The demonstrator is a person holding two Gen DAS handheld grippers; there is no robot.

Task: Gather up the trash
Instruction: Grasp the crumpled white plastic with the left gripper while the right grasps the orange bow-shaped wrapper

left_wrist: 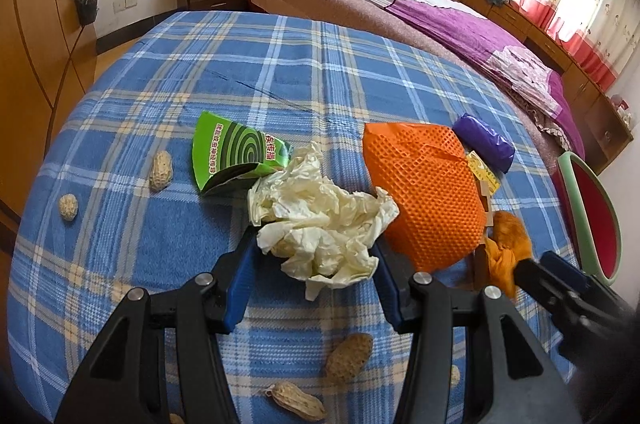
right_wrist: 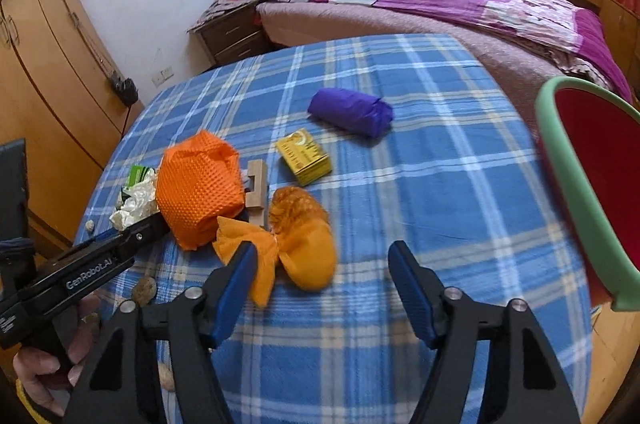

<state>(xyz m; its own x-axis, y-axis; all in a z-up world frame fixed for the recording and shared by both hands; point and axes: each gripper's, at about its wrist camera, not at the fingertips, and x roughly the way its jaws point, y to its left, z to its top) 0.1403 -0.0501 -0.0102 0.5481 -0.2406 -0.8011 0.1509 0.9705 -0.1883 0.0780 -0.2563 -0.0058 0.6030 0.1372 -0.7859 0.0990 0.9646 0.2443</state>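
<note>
Beside the orange mesh (left_wrist: 424,196), left side: crumpled tissue (left_wrist: 320,224) sits between left gripper (left_wrist: 316,256) jaws, wide, not clamped. Light, soft, compressible; pinch mid-wad. Right gripper (right_wrist: 324,256) jaws wide over orange wrapper (right_wrist: 296,244), right of mesh.

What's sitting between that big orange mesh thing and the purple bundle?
In the right wrist view, a small yellow box lies on the plaid cloth between the orange mesh wrap and the purple bundle.

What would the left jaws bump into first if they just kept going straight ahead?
Probably the crumpled white tissue: it already sits between the open jaws of the left gripper. The green box lies behind it.
</note>
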